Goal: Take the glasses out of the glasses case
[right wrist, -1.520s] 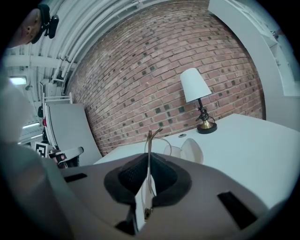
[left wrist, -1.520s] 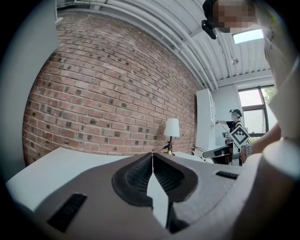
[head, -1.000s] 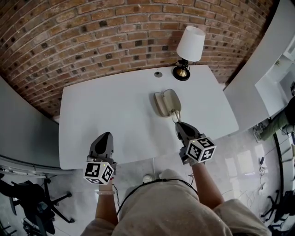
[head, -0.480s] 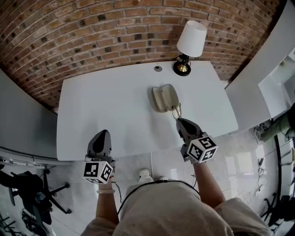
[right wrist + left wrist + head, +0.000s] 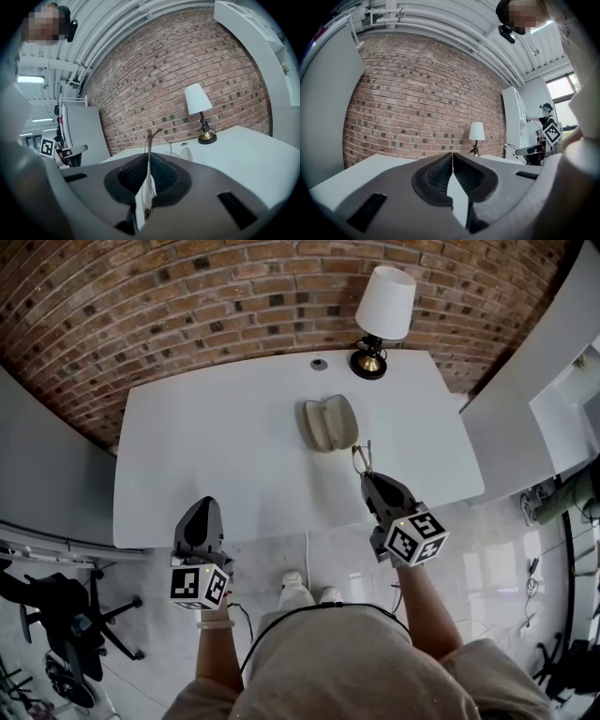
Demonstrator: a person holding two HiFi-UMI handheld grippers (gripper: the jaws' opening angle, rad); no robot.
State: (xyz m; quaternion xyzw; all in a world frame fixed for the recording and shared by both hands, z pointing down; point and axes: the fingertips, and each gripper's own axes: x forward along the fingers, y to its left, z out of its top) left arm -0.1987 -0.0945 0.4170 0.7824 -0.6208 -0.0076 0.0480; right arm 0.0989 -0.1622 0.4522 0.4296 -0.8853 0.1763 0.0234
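Thin wire-framed glasses [image 5: 360, 457]: out of the open beige clamshell case [image 5: 330, 423], at its five o'clock above the white table [image 5: 216, 446], pinched by the right gripper [image 5: 367, 478]; left gripper [image 5: 207, 506] at seven o'clock, jaws pressed together, empty; removal judged done, set-down perhaps outstanding.

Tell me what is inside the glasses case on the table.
Nothing shows inside the open glasses case, only its pale lining. The glasses are outside it, clamped in the right tongs. Nothing covers the interior.
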